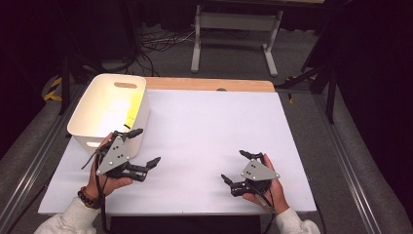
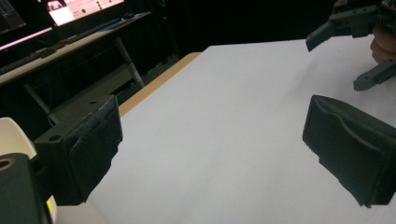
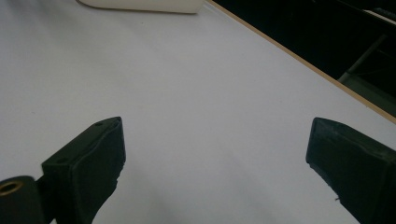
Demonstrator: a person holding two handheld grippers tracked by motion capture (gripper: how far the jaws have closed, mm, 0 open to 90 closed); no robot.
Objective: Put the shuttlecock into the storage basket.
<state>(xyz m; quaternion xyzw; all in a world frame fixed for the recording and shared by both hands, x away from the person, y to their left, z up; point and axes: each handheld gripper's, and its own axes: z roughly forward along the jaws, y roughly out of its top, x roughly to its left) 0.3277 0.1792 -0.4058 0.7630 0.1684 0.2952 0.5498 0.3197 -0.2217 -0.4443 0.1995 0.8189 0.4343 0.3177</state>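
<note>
White covers nearly the whole surface [image 1: 209,141], a sheet laid over a wooden top whose edge is seen along the far side in the upper middle of the high view. A white bin [image 1: 114,109] with handle slots is set at the upper left of that sheet; inside it, something yellow [image 1: 132,113] is seen against the right wall, though what it is cannot be told.

The left gripper [image 1: 144,147] is held at the lower left of the high view, just beside the bin's near right corner, its jaws spread wide with nothing between them. In the left gripper view the same wide gap is seen, with bare sheet between the two black pads and a sliver of the bin's rim [image 2: 14,133] at the left edge. The right gripper [image 1: 235,166] is held at the lower right, well apart from the bin, and its jaws are likewise wide apart and empty. In the right gripper view the bin's base [image 3: 140,5] is seen far off at the top edge.

No loose item is seen on the sheet. From this it is judged that any placing into the bin is either finished or not yet begun; which of the two cannot be told from these pictures. With the left gripper nearest the bin and both pairs of jaws empty, nothing is in hand at present, and whatever remains would be expected to involve the bin.
</note>
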